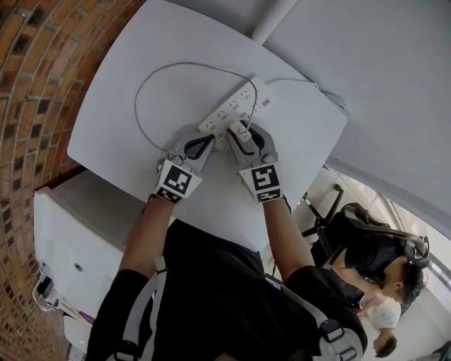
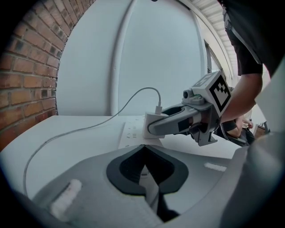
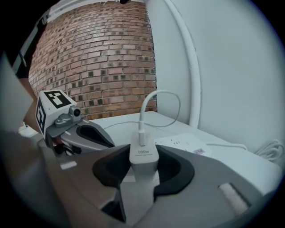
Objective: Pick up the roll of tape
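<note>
No roll of tape shows in any view. A white power strip (image 1: pixel 227 111) lies on the white table (image 1: pixel 134 56), with a thin white cable (image 1: pixel 151 77) looping round to a white charger (image 3: pixel 143 153). My right gripper (image 1: pixel 243 135) is shut on that charger, which stands at the strip's near end; the left gripper view shows its fingers (image 2: pixel 171 124) clasping the charger (image 2: pixel 150 125). My left gripper (image 1: pixel 204 144) rests beside it on the left, shut with nothing in it, its tips just short of the strip (image 2: pixel 130 132).
A brick wall (image 1: pixel 28 84) runs along the table's left side. A white pipe (image 1: pixel 271 21) rises at the far edge. A white cabinet (image 1: pixel 67 240) stands below the table at left. A seated person (image 1: pixel 384 271) and chair are at the lower right.
</note>
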Tool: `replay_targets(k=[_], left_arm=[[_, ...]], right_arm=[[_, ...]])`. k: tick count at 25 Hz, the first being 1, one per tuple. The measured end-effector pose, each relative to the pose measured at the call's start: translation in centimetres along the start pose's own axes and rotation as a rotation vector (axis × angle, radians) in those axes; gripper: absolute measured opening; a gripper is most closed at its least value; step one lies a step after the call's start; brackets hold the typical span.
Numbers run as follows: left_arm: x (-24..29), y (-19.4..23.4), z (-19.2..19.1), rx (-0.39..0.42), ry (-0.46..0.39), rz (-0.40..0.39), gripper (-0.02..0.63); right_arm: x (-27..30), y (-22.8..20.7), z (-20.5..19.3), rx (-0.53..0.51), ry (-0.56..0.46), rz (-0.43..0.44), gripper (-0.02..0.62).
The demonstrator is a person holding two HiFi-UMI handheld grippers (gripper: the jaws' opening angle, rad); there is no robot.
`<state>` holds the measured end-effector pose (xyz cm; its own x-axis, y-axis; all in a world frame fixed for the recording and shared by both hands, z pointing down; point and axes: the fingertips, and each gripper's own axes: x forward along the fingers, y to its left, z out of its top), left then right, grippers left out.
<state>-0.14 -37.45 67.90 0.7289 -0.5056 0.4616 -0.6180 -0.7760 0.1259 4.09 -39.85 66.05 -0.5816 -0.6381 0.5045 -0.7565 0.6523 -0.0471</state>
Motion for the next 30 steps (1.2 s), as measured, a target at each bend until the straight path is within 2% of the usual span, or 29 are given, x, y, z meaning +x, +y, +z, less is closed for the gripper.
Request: replay_targets(k=[10,15,25,30], left_arm=[[0.1,-0.1,-0.1,0.006,0.007,0.001,0.000],[0.1,-0.5,-0.1,0.009,0.011,-0.009,0.001],[0.4,-0.9,-0.2,0.011,0.064,-0.007,0.002],[0.9,-1.1,-0.4,0.030,0.149,-0.029,0.002]], right_arm=[[0.1,0.0,0.0,-0.064,0.049,-0.011,0.141],[-0.4,0.5,0.8,-0.125,0.042,-0.034,0.140],[-0.9,0.3,0.6,-0.117,0.025,-0.071,0.140],[-0.8,-0.1,0.1,-0.075,0.025,-0.063,0.140]])
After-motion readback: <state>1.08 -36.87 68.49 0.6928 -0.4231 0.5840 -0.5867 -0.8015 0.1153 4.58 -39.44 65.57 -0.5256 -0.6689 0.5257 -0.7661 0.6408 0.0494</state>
